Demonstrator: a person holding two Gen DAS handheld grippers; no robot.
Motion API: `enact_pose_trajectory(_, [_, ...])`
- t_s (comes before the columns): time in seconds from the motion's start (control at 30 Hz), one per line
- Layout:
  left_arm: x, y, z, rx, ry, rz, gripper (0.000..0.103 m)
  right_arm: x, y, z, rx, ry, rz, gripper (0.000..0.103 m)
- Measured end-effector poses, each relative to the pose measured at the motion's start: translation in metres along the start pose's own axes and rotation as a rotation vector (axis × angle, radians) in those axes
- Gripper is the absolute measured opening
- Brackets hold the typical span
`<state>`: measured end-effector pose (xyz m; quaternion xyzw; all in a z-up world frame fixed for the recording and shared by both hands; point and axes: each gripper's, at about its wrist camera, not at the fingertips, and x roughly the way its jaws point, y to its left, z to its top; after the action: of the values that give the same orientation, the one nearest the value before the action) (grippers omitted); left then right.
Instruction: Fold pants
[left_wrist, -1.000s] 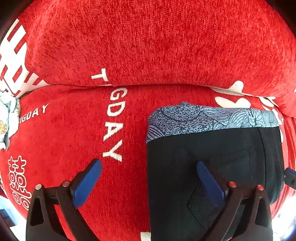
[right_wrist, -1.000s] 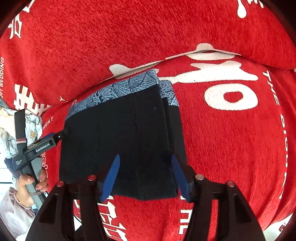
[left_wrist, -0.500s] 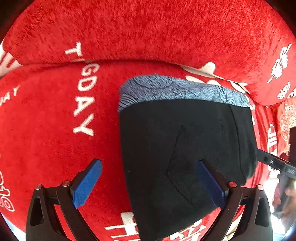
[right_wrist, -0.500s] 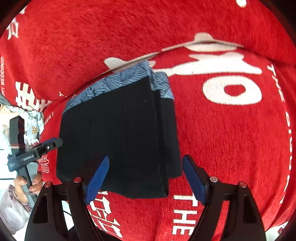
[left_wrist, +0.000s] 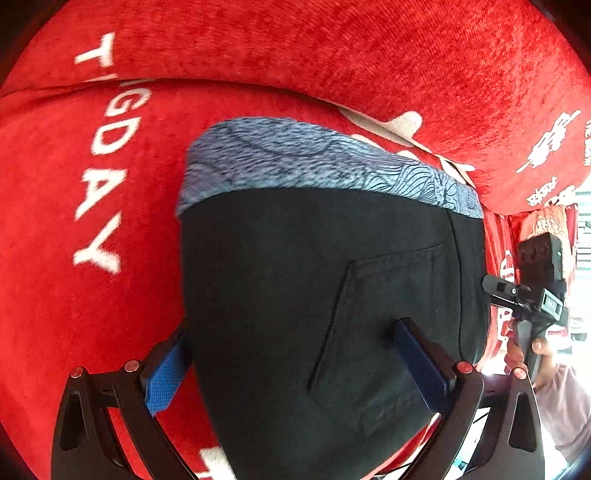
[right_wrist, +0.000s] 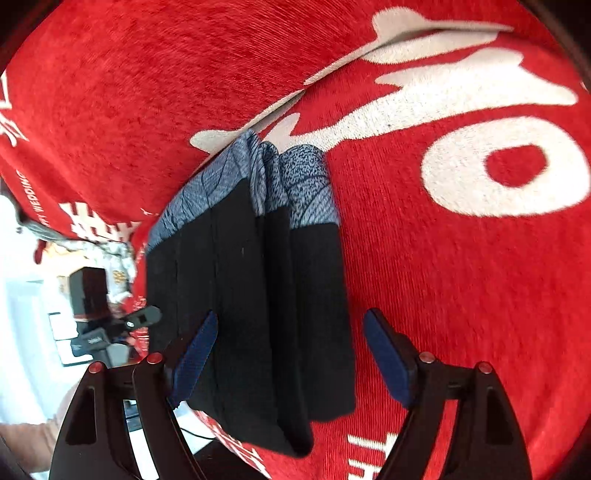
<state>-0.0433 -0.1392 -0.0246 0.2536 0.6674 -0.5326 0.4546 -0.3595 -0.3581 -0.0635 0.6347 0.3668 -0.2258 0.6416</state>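
The folded black pants (left_wrist: 314, 314), grey patterned waistband (left_wrist: 314, 162) at the far end, lie on a red sofa cover (left_wrist: 74, 314) printed with white lettering. The left gripper (left_wrist: 295, 362) stands released, jaws wide, straddling the pants' left edge. The right gripper (right_wrist: 288, 354), jaws just opened wider, straddles the pants' right edge without clamping it.

Black pants (left_wrist: 295, 295) w/ blue-grey patterned waistband (left_wrist: 314, 162) at far end, folded into compact stack on red printed cover; back pocket faces up, layered fold edges show on right side (right_wrist: 310, 295), near end overhangs cover's front edge
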Motion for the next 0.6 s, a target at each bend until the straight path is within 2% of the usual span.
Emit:
enact_pose_trajectory(0.1, [0.008, -0.008, 0.006, 0.015, -0.004, 0.01, 0.103, 0.008, -0.002, 0.006, 0.0, 0.021, 0.073, 0.084])
enact_pose_trajectory(0.2, [0.01, -0.008, 0.009, 0.008, -0.012, 0.024, 0.103, 0.017, 0.0, 0.01, -0.011, 0.025, 0.078, 0.084])
enact_pose_trajectory(0.3, [0.016, -0.014, 0.013, -0.002, -0.012, 0.028, 0.103, 0.017, -0.002, 0.009, 0.021, 0.013, 0.063, 0.073])
enact_pose_trajectory(0.37, [0.012, -0.019, 0.011, 0.011, -0.029, 0.02, 0.09, 0.014, -0.004, 0.009, 0.028, 0.019, 0.062, 0.057])
enact_pose_trajectory(0.4, [0.008, -0.021, 0.009, 0.023, -0.041, 0.022, 0.088, 0.013, -0.002, 0.008, 0.029, 0.02, 0.075, 0.054])
enact_pose_trajectory(0.43, [0.003, -0.023, 0.007, 0.039, -0.055, 0.02, 0.079, 0.01, -0.001, 0.007, 0.028, 0.02, 0.087, 0.05])
enact_pose_trajectory(0.47, [-0.003, -0.025, 0.004, 0.054, -0.072, 0.014, 0.071, 0.007, 0.003, 0.005, 0.021, 0.017, 0.094, 0.048])
enact_pose_trajectory(0.53, [-0.012, -0.025, 0.0, 0.06, -0.085, -0.005, 0.063, 0.003, 0.008, 0.005, 0.015, 0.01, 0.102, 0.046])
enact_pose_trajectory(0.6, [-0.023, -0.024, -0.005, 0.057, -0.091, -0.024, 0.059, -0.005, 0.013, 0.001, 0.017, -0.004, 0.118, 0.042])
